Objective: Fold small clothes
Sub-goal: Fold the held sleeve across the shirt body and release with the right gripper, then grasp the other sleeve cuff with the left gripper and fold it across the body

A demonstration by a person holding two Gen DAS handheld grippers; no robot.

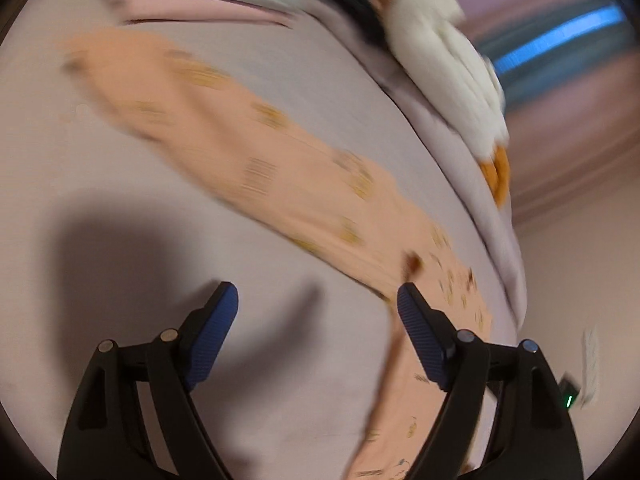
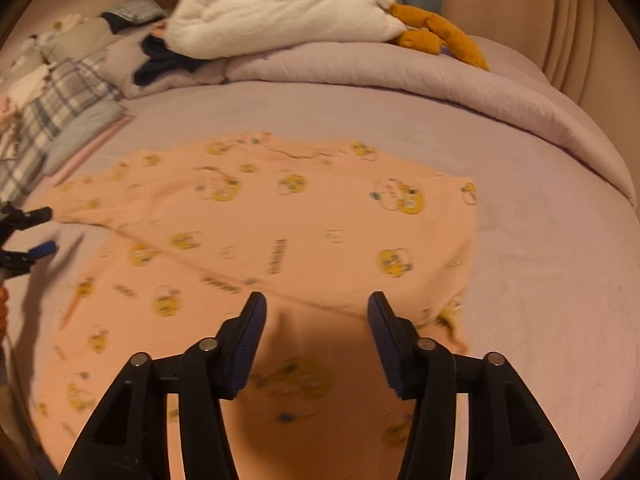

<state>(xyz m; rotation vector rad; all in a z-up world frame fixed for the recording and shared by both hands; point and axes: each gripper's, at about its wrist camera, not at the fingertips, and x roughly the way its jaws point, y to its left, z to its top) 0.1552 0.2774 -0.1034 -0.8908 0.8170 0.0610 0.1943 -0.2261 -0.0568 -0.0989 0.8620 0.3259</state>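
Peach garment with yellow cartoon prints spread flat on the lilac bed, near the middle, with a diagonal crease running from its left edge toward the near right. Right claw hovering over the garment's near edge, jaws apart, nothing between the blue pads, shadow falling on the cloth below. Left claw held wide open too, empty, above bare sheet just left of the garment; that view badly smeared by motion blur. Same left claw seen small at the far left edge of the right wrist view, beside the garment's left side. Rolled lilac duvet along the far side of the bed, with a white plush toy with orange feet lying on it. Plaid pillows stacked at the far left.
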